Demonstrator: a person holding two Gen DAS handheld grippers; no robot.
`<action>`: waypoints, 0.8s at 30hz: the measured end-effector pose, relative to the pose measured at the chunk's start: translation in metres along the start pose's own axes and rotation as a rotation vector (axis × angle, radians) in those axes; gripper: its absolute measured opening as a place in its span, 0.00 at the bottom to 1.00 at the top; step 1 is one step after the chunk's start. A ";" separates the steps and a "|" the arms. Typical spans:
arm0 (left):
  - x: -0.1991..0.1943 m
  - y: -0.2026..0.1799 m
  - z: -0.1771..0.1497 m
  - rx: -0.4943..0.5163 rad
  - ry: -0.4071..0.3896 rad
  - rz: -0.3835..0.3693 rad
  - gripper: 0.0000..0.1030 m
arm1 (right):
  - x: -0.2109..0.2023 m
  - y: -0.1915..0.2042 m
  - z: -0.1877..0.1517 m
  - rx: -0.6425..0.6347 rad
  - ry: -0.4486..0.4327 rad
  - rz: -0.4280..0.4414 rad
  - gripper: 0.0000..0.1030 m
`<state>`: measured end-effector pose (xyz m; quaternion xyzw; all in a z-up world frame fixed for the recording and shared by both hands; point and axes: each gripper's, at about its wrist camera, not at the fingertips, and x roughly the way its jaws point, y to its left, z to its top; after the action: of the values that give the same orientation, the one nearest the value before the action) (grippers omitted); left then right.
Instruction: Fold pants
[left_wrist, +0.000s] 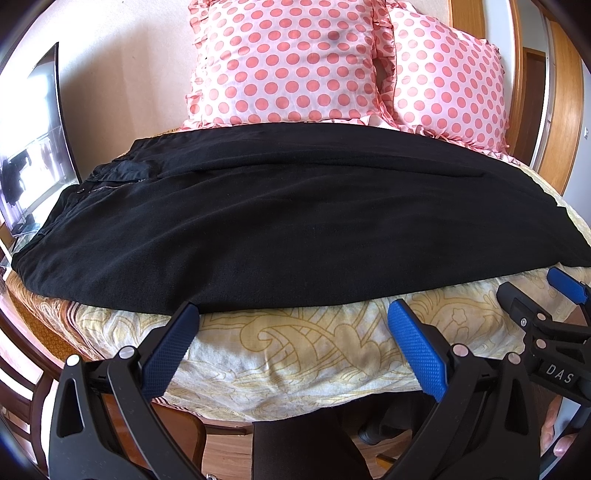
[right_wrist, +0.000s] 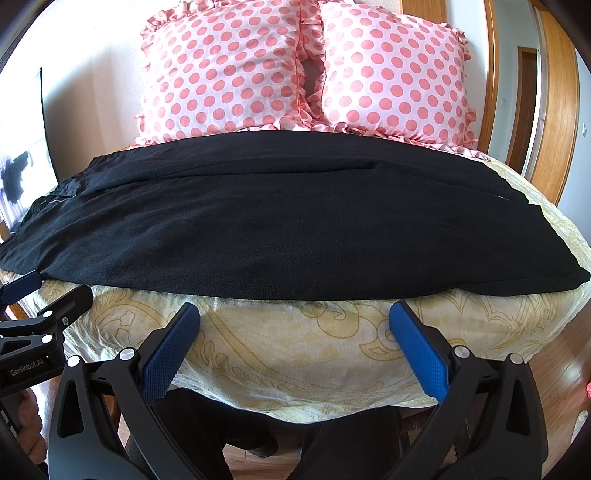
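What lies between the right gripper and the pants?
Only a bare strip of the yellow patterned cover. The right gripper hangs open just short of the near edge of the pants, clearest in the right wrist view.

Pants (left_wrist: 288, 214) flat across cloth-covered table (left_wrist: 295, 350), waistband end at left, leg ends at right. Two pillows (left_wrist: 284, 62) upright behind pants, side by side, touching pants' far edge. Screen (left_wrist: 40, 140) off to left, behind waistband end. L gripper (left_wrist: 291, 325) and R gripper (right_wrist: 293, 325) both before near edge of pants, R one to right of L.
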<state>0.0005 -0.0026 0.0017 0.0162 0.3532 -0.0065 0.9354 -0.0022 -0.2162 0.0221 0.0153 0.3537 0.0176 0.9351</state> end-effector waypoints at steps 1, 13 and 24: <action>0.000 0.000 0.001 0.001 0.005 -0.001 0.98 | 0.001 0.001 0.000 -0.002 -0.001 0.000 0.99; -0.017 0.006 0.007 0.047 -0.051 -0.011 0.98 | -0.022 -0.052 0.026 0.053 -0.015 0.189 0.99; 0.011 0.011 0.103 0.010 -0.116 0.010 0.98 | 0.044 -0.169 0.148 0.138 -0.038 -0.189 0.99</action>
<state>0.0769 0.0051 0.0725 0.0222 0.2981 -0.0044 0.9543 0.1325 -0.3853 0.0977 0.0465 0.3363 -0.0954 0.9358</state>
